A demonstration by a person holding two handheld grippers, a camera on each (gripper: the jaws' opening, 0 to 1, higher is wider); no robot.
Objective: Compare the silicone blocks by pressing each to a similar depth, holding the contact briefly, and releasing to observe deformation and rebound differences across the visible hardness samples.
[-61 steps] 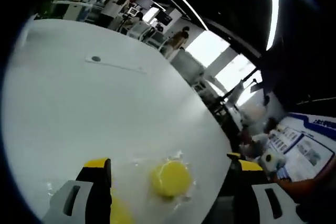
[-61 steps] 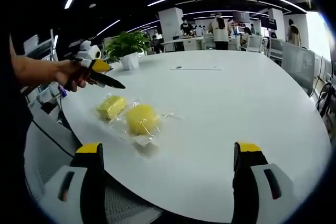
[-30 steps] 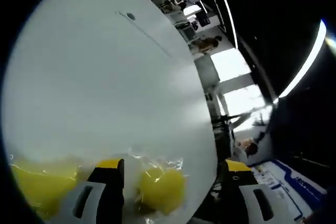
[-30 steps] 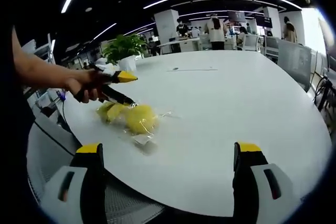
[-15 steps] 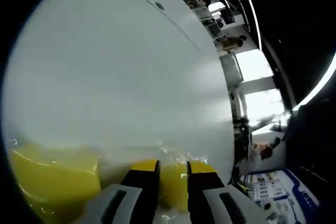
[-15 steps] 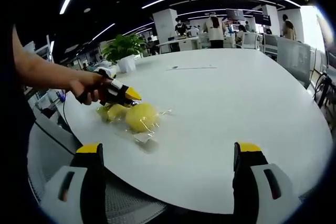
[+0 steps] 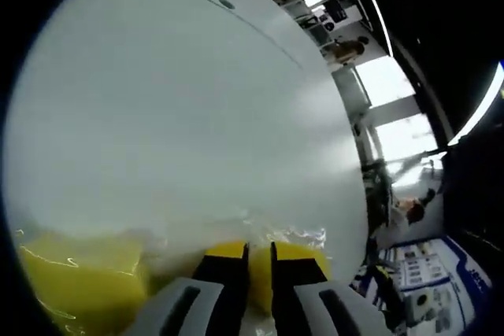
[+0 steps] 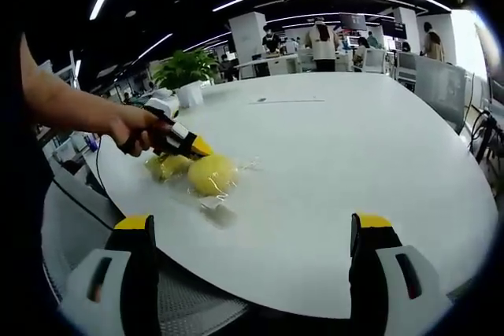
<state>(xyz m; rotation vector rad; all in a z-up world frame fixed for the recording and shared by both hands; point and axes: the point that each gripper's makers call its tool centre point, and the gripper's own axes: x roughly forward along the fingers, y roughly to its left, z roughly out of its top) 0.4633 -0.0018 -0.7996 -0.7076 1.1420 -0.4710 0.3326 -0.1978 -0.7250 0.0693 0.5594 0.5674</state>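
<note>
In the right gripper view, a person's hand [image 8: 132,135] at the left holds the left gripper [image 8: 197,147], whose yellow tips are pressed together and rest against the round yellow block [image 8: 213,175]. A second yellow block [image 8: 167,167] lies just beside it on the left, partly behind the gripper. Both sit in clear wrapping [image 8: 211,206] near the left edge of the white table [image 8: 346,163]. Two seconds ago the left gripper hung above the blocks with its tips apart; half a second ago it was already down at them, and it has hardly moved since. The right gripper [image 8: 252,273] hangs at the near edge of the table, jaws spread wide, well apart from the blocks (its pose is unchanged across the frames).

In the left gripper view, the squarer yellow block [image 7: 79,285] fills the lower left. To its right the gripper [image 7: 259,261] shows its two jaws nearly touching, only a thin slit between them, narrower than half a second ago. The round block [image 7: 303,261] shows just behind and right of the tips, under crinkled wrap.
</note>
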